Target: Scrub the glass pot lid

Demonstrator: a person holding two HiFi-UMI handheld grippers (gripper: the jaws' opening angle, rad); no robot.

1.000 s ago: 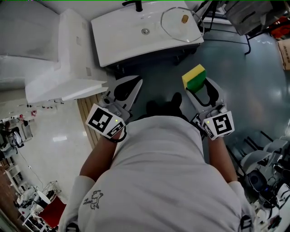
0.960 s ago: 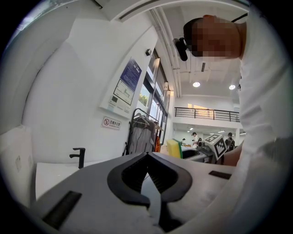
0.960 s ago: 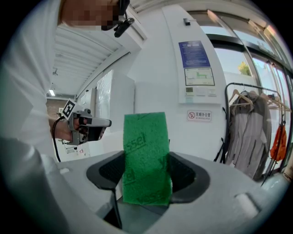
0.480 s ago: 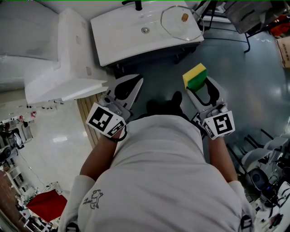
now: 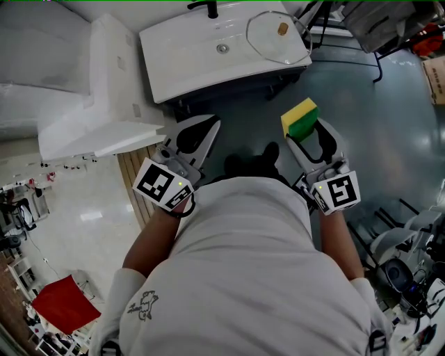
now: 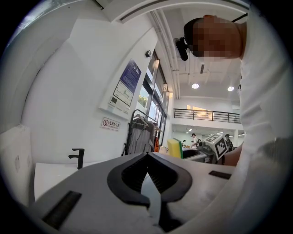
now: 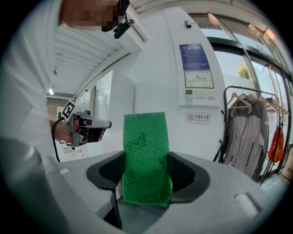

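Observation:
The glass pot lid [image 5: 277,36], with a small wooden knob, lies on the right part of the white sink counter [image 5: 188,62] at the top of the head view. My right gripper [image 5: 300,132] is shut on a yellow and green sponge [image 5: 298,119], held well short of the counter; in the right gripper view the sponge's green face [image 7: 145,157] stands upright between the jaws. My left gripper [image 5: 208,133] is shut with nothing in it, to the left of the sponge; in the left gripper view [image 6: 147,165] its jaws meet.
A black tap [image 5: 206,8] and a drain [image 5: 222,48] sit on the counter left of the lid. A white cabinet [image 5: 94,104] stands at the left. A clothes rack with garments [image 7: 256,132] is off to the right. The grey floor [image 5: 389,125] lies to the right.

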